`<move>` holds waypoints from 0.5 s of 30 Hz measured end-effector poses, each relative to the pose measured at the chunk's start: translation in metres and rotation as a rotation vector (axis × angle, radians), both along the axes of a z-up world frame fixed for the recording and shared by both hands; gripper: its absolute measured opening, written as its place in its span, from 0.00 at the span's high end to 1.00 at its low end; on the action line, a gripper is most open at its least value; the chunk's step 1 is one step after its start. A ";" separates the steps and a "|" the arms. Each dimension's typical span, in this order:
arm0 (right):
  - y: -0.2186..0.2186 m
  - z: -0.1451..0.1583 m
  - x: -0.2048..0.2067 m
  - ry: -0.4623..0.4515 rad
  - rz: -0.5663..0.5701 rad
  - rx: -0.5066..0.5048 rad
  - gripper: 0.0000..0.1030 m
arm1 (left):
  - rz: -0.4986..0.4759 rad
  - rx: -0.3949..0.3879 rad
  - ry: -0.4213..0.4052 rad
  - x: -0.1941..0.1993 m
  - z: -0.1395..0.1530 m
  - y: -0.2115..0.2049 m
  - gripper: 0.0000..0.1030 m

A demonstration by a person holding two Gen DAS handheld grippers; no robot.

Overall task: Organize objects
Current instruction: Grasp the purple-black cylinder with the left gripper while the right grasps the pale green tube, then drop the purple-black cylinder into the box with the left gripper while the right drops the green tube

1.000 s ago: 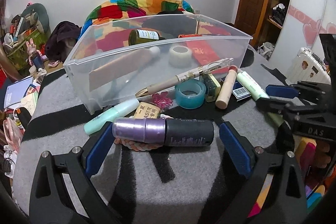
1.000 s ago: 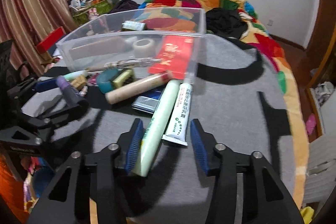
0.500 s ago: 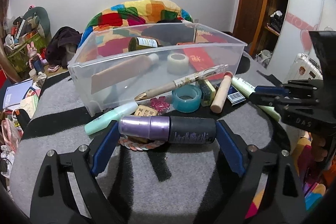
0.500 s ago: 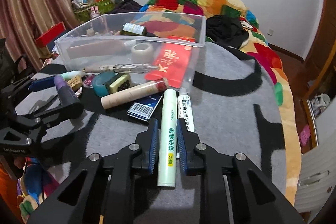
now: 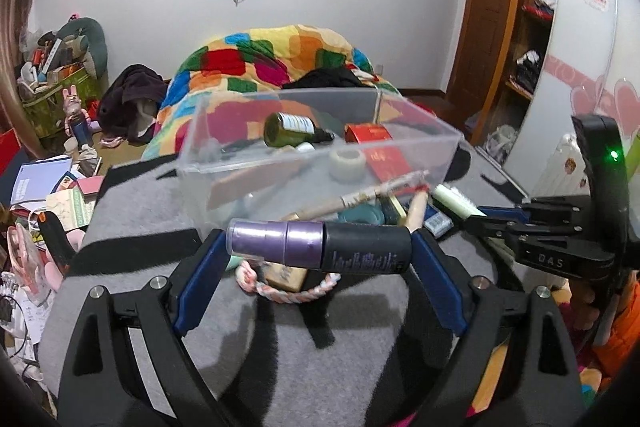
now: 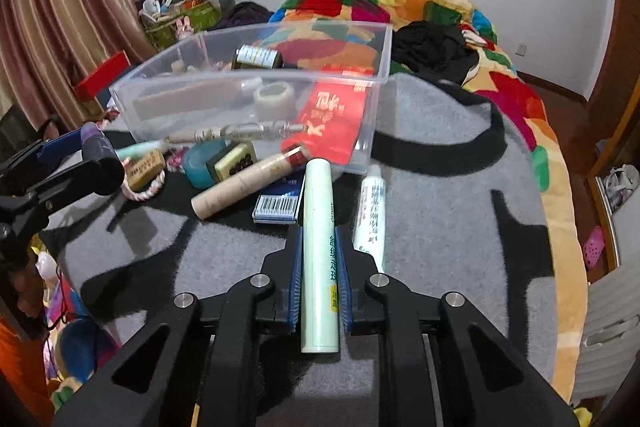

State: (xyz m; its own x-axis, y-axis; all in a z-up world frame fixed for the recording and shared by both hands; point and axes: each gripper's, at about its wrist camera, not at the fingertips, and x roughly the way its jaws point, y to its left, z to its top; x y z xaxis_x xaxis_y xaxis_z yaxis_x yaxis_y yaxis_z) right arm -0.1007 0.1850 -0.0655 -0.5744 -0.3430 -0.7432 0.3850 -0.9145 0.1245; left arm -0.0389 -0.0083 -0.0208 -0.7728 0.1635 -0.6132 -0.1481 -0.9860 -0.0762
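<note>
L gripper (image 5: 318, 251) was clamped end-to-end on a purple-and-black cylindrical spray bottle (image 5: 320, 247), held crosswise and, by the look of it, lifted off the grey-and-black blanket (image 5: 320, 355), just short of the near wall of the clear rectangular plastic bin (image 5: 320, 163); probably staged for a drop over that wall. R gripper (image 6: 318, 279) was closed on the mid-length of a pale green plastic tube (image 6: 319, 251), lengthwise along the fingers, cap end toward the bin's near right corner. Tube label: Chinese chars, partly legible, small Latin word unclear. White squeeze tube (image 6: 371, 215) lay just beside R gripper, text too small to read. In bin: green glass bottle (image 5: 294, 129), roll of clear tape (image 5: 347, 159), red envelope (image 6: 332, 123) w/ gold chars. "DAS" was moulded on R gripper body in L view. Barcode on blue box (image 6: 278, 205) near bin's front wall.
</note>
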 end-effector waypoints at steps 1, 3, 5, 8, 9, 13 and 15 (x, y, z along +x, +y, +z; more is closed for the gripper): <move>0.001 0.004 0.000 0.007 -0.002 -0.007 0.86 | 0.009 0.004 0.008 -0.001 0.003 -0.002 0.12; 0.002 0.014 -0.001 0.028 -0.005 -0.025 0.86 | 0.024 0.008 0.024 -0.003 0.009 -0.006 0.12; 0.002 0.027 -0.002 0.057 -0.009 -0.041 0.86 | 0.037 0.016 0.037 -0.006 0.014 -0.010 0.12; -0.001 0.043 -0.007 0.086 -0.004 -0.066 0.86 | 0.059 0.026 0.055 -0.012 0.023 -0.016 0.12; -0.003 0.047 -0.010 0.096 -0.003 -0.073 0.86 | 0.065 0.031 0.059 -0.016 0.025 -0.019 0.12; -0.015 0.060 -0.020 0.135 0.005 -0.074 0.86 | 0.081 0.034 0.054 -0.031 0.029 -0.023 0.12; -0.020 0.062 -0.025 0.140 0.011 -0.081 0.86 | 0.087 0.034 0.047 -0.039 0.029 -0.025 0.12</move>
State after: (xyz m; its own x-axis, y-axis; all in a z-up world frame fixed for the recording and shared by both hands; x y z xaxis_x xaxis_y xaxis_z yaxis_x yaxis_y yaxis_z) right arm -0.1259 0.1653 -0.0030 -0.6659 -0.4058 -0.6261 0.4140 -0.8991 0.1424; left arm -0.0776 -0.0334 0.0085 -0.8128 0.1148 -0.5712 -0.0664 -0.9923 -0.1049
